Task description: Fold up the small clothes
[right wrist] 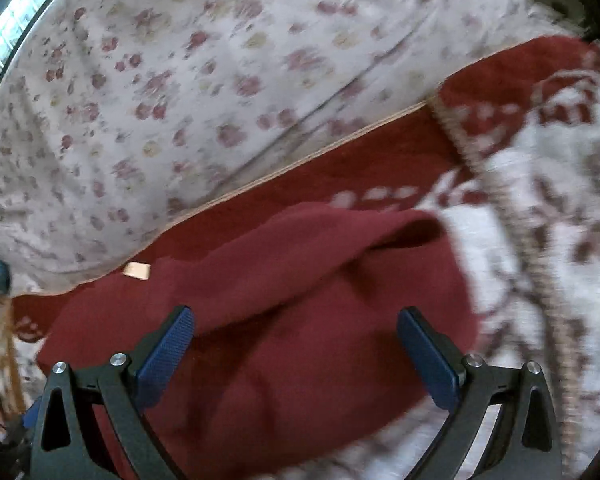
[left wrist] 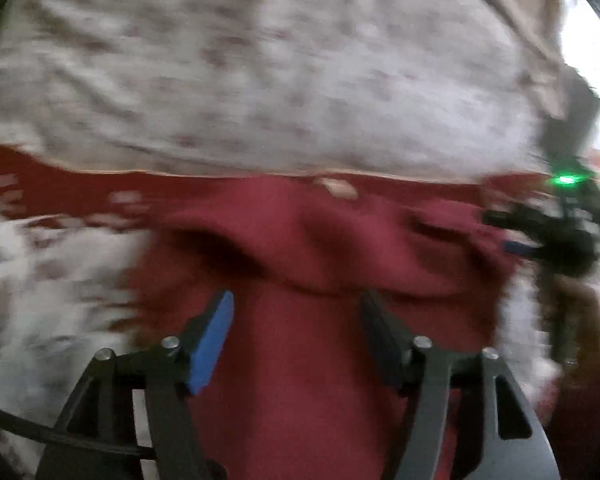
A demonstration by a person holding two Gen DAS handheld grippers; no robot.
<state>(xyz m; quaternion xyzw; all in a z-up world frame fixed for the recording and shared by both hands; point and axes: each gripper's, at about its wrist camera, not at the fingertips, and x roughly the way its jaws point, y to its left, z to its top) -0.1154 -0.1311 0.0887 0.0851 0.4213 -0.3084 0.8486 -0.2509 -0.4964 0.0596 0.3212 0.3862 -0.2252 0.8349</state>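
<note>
We are holding both tools over a maroon knit garment (right wrist: 284, 320) that is lying on a red-and-white patterned blanket (right wrist: 548, 240), just below the edge of a floral sheet (right wrist: 180, 100). In the left wrist view our left gripper (left wrist: 296, 312) is showing its jaws standing apart, with the same maroon cloth (left wrist: 320, 248) beneath and nothing pinched between the blue pads (left wrist: 212, 340). In the right wrist view our right gripper (right wrist: 296, 328) is standing wide apart too, its pads clear of the fabric.

We are judging that one fold is already made: the far part of the garment is lying doubled over toward us, leaving a rounded, puffy ridge with a dark hollow under it on the right. The layers are not lying flat, and the edges are not lined up neatly, so we are guessing that smoothing and at least one more fold are left.

A lot is escaping us here. Both pictures are smeared, the left one badly, so we are not making out what kind of garment this is, nor any sleeves or collar. A small tan tag (right wrist: 138, 270) is showing at the far hem. The near part of the cloth is hiding behind the gripper frames, and the right gripper's body (left wrist: 556, 236) is showing only as a dark blur with a green light.
</note>
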